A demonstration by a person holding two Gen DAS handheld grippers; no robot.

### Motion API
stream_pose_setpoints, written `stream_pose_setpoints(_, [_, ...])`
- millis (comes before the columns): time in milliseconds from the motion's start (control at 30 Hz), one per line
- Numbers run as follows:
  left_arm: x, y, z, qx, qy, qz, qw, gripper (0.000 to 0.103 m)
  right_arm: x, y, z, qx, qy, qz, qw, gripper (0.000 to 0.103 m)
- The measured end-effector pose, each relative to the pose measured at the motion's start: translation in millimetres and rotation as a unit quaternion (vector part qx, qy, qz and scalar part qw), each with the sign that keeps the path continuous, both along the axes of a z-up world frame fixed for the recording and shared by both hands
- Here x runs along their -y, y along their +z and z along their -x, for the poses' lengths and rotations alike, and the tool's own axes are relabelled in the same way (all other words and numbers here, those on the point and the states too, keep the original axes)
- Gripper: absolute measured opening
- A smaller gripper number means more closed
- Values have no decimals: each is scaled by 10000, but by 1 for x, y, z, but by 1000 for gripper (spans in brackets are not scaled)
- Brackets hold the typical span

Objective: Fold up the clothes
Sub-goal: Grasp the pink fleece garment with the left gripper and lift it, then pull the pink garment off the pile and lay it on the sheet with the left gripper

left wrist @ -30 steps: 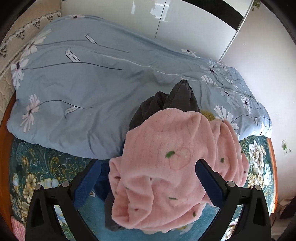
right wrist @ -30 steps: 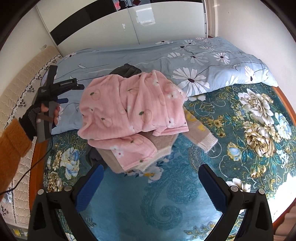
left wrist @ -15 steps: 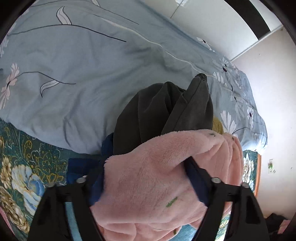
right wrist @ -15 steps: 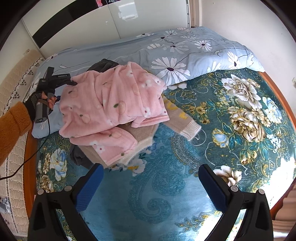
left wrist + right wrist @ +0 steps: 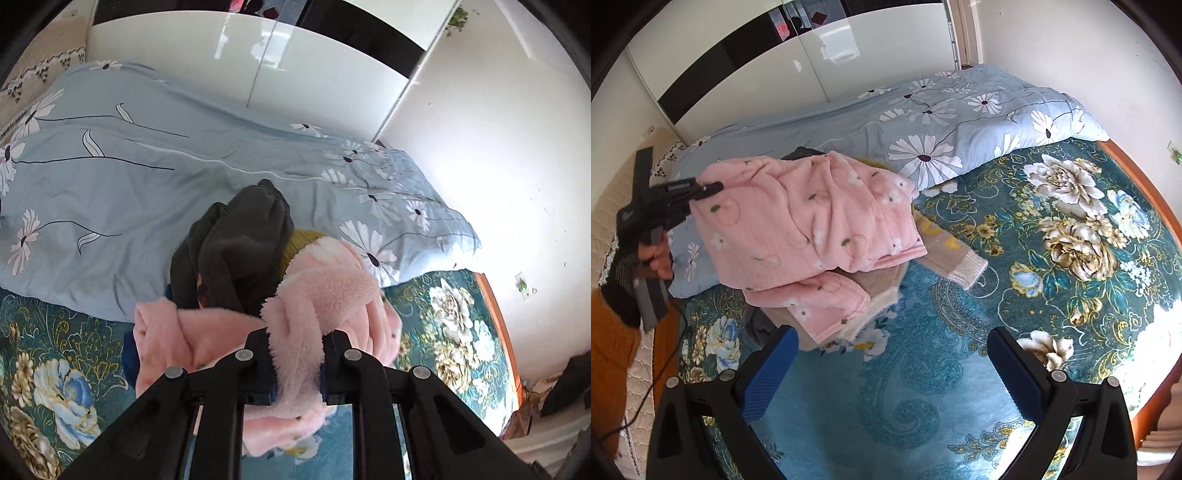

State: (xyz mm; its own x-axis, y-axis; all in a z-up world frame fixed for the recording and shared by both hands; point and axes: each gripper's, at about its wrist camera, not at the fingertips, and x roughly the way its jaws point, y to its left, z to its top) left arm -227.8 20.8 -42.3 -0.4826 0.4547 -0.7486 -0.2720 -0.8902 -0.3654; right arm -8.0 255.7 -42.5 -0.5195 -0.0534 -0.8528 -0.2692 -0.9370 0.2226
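Note:
A pink fleece garment (image 5: 812, 221) with small flower prints tops a pile of clothes on the bed. My left gripper (image 5: 297, 365) is shut on a bunched fold of the pink fleece garment (image 5: 321, 295); in the right wrist view my left gripper (image 5: 701, 190) bites its left edge. Under it lie a dark grey garment (image 5: 236, 243), a mustard piece (image 5: 299, 243) and a beige knit sweater (image 5: 945, 254). My right gripper (image 5: 886, 365) hangs open over the teal bedspread, short of the pile, holding nothing.
A light blue daisy-print duvet (image 5: 942, 122) lies behind the pile, along white wardrobe doors (image 5: 849, 55). The teal floral bedspread (image 5: 1071, 240) stretches to the right and front. A person's hand and orange sleeve (image 5: 613, 347) hold the left gripper by the bed's left edge.
My left gripper went from open around the pink fleece to shut on a fold of it, and that edge has lifted. The right gripper stayed open and drew slightly nearer the pile.

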Motion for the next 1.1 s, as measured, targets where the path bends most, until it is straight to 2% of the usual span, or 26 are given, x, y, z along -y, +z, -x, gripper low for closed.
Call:
stream_pose_setpoints(67, [-2, 0, -40, 26, -103, -7, 9999, 16, -4, 6, -10, -66, -59, 66, 9999, 103])
stream_pose_setpoints(167, [-6, -14, -100, 204, -280, 111, 9993, 16, -10, 12, -29, -147, -159, 183, 9996, 103])
stream_pose_setpoints(267, [-12, -40, -151, 420, -422, 555, 9967, 16, -14, 15, -49, -187, -218, 232, 9993, 103])
stream_pose_setpoints(467, [-7, -94, -227, 1085, -583, 1070, 9866, 16, -24, 10, -88, -98, -337, 306, 9989, 103])
stream_pose_setpoints(533, [-2, -108, -241, 1389, -475, 1028, 9838, 16, -30, 5, -100, -18, -394, 305, 9988, 103])
stream_pose_setpoints(600, [1, -123, -253, 1762, -380, 748, 9808, 16, -35, 0, -111, 81, -449, 306, 9985, 103])
stream_pose_setpoints(767, [-25, -152, -289, 2376, -750, 742, 9656, 15, -52, -18, -136, 376, -570, 382, 9969, 103])
stream_pose_setpoints(867, [-55, -148, -302, 2425, -1115, 586, 9619, 15, -63, -30, -144, 502, -602, 477, 9958, 103])
stream_pose_setpoints(967, [-93, -134, -305, 2294, -1461, 404, 9615, 15, -79, -41, -147, 595, -680, 685, 9935, 103])
stream_pose_setpoints(1100, [-145, -109, -302, 2042, -1842, 189, 9613, 15, -111, -41, -141, 462, -625, 789, 9938, 103])
